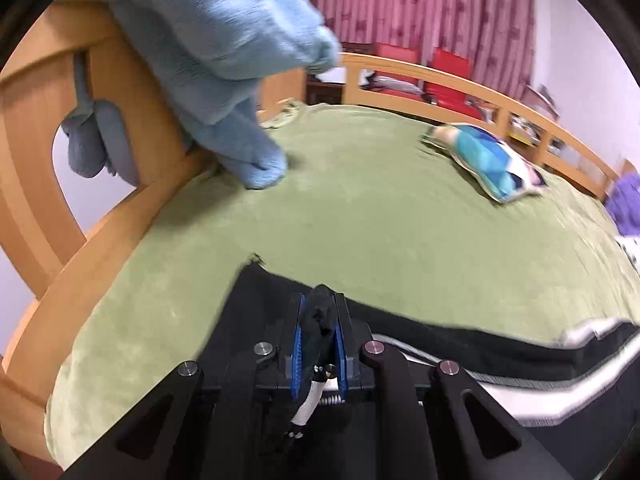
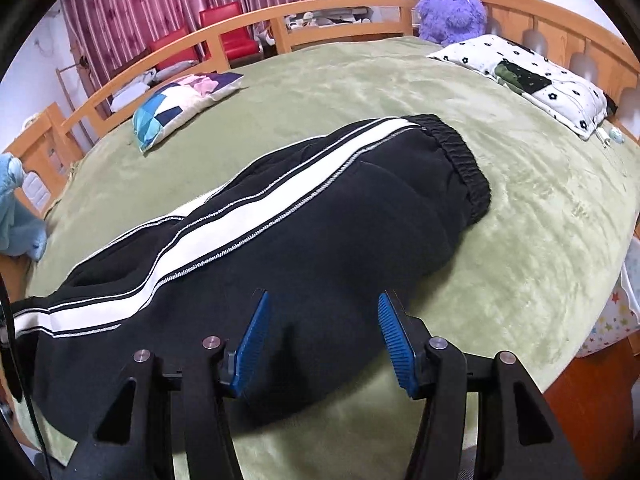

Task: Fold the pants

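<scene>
Black track pants (image 2: 320, 216) with white side stripes lie lengthwise on the green bed cover (image 2: 520, 208), elastic waistband at the far right, legs running to the left. My right gripper (image 2: 322, 300) is open, its blue pads just above the near edge of the pants, holding nothing. In the left wrist view my left gripper (image 1: 320, 304) is shut on a bunch of black fabric at the leg end of the pants (image 1: 440, 332), which stretch away to the right.
A light blue plush toy (image 1: 240, 60) leans on the wooden bed frame (image 1: 132, 208). A patchwork cushion (image 2: 180, 100), a white flowered pillow (image 2: 532, 76) and a purple plush toy (image 2: 450, 12) lie at the far side. Red chairs (image 2: 224, 36) and curtains stand beyond.
</scene>
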Demonstrator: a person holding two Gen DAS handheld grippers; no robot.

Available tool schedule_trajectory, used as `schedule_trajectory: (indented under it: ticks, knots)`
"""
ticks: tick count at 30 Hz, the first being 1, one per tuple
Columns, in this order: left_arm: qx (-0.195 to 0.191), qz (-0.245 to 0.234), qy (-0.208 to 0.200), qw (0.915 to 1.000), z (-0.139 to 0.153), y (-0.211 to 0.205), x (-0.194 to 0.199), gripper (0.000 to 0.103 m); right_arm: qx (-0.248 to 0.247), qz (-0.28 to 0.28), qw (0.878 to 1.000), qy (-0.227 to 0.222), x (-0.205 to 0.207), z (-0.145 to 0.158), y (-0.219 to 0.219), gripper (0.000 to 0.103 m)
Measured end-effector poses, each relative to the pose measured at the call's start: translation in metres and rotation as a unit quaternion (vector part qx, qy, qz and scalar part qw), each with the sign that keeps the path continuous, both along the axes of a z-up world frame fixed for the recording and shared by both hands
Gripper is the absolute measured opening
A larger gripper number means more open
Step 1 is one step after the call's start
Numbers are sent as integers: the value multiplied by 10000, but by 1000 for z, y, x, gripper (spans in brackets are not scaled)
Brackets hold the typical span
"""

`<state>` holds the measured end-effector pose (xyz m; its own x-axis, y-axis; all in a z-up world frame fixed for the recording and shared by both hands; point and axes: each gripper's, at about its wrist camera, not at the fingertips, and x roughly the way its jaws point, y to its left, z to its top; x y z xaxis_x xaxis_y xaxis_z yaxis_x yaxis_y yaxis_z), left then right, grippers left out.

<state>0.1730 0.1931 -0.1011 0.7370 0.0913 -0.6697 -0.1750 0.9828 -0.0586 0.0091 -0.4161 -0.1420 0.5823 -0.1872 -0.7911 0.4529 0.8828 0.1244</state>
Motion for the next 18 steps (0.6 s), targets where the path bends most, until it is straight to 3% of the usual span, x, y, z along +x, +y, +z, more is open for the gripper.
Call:
schedule_trajectory:
  ticks: [5,7,9,11,18]
  knots:
    - [120,227,225,9994,-19,21,36,14,-141,-1,9998,130,19,-5,6,55]
    - [161,361,397,9984,-30,24,44,21,-160,-9,9997,171,25,-6,5,55]
    - [460,547,625,9955,-40,21,49,46,-169,-11,9996,212,30,-7,2,55]
    - [636,615,678,9938,-42,14,45,57,-207,26,9995,235,34,-7,-1,55]
    - [223,125,719,9971,-29,-25,13,62,-461,-24,9988,168,31,-1,-38,57]
